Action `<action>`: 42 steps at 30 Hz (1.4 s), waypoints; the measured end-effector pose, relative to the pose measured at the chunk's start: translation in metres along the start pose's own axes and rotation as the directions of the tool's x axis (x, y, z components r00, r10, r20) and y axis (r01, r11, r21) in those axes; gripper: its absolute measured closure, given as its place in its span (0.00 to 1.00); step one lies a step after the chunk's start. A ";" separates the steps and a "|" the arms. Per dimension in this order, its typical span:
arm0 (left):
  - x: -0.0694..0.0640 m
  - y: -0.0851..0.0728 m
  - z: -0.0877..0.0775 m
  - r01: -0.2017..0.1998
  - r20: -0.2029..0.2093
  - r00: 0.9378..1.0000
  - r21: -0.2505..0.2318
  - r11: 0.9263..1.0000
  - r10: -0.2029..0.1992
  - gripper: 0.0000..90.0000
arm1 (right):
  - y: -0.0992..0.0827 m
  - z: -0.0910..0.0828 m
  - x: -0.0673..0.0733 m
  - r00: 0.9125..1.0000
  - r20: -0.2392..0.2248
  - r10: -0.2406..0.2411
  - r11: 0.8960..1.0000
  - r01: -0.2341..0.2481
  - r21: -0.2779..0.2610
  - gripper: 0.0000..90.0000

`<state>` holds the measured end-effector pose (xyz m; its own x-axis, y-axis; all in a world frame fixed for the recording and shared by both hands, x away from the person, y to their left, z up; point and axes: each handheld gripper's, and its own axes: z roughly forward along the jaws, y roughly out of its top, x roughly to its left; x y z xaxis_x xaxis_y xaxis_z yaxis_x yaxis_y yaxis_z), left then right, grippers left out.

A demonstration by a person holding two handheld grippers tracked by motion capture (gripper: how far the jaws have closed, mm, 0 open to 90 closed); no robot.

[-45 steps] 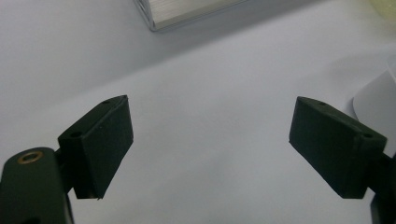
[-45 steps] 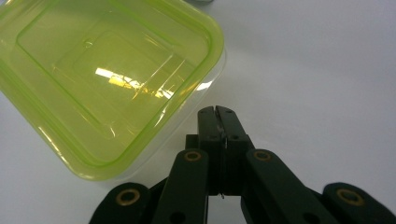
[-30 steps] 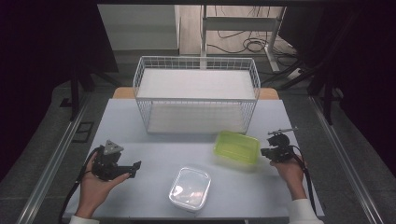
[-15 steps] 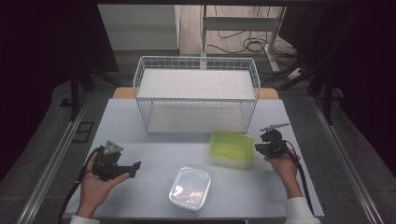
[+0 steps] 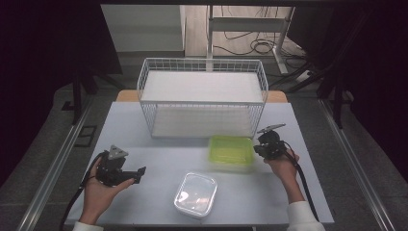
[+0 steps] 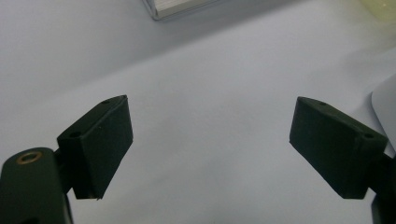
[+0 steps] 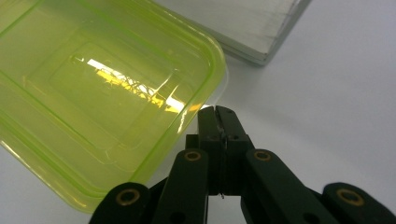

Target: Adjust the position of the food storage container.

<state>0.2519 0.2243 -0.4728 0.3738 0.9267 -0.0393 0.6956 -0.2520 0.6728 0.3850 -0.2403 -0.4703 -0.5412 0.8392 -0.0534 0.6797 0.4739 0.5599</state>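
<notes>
From the high view, the green lid-topped box (image 5: pixel 231 152) is sitting on the table (image 5: pixel 159 159), just in front of the white wire basket (image 5: pixel 202 98). The right tongs (image 5: pixel 262 148) are sitting right at the box's right edge — so close that I cannot tell from here if they are touching it. The box's long side is running left to right across the table, so its short end is facing the right tongs. The left tongs (image 5: pixel 139 173) are lying well apart from the green box, over on the left. The clear box (image 5: pixel 195 194) is sitting between the two hands, nearer the person. The right hand (image 5: pixel 284 166) is the nearer one to the green box by far.

In the left gripper view, the left tongs (image 6: pixel 210 144) are standing wide open with nothing between them — just bare table. A bit of the clear box (image 6: pixel 385 109) is peeking in at the right edge.

In the right gripper view, the right tongs (image 7: pixel 217 122) are pressed fully shut and holding nothing. Their tips are pointing at the rounded corner of the green box (image 7: pixel 107 98), which is lying up and to the left of them. The tips are sitting just beside the rim. My guess is the tongs need to open before they can grab that rim.
</notes>
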 end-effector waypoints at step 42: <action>0.033 0.004 -0.045 0.127 0.056 0.991 -0.102 0.987 -0.121 0.15 | 0.027 0.025 0.060 0.990 -0.100 -0.100 0.994 0.096 -0.048 0.99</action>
<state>0.2395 0.2667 -0.4388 0.3201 0.9335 -0.1618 0.6711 -0.1029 0.7342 0.3829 -0.1702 -0.4794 -0.6531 0.7568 -0.0264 0.6005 0.5388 0.5908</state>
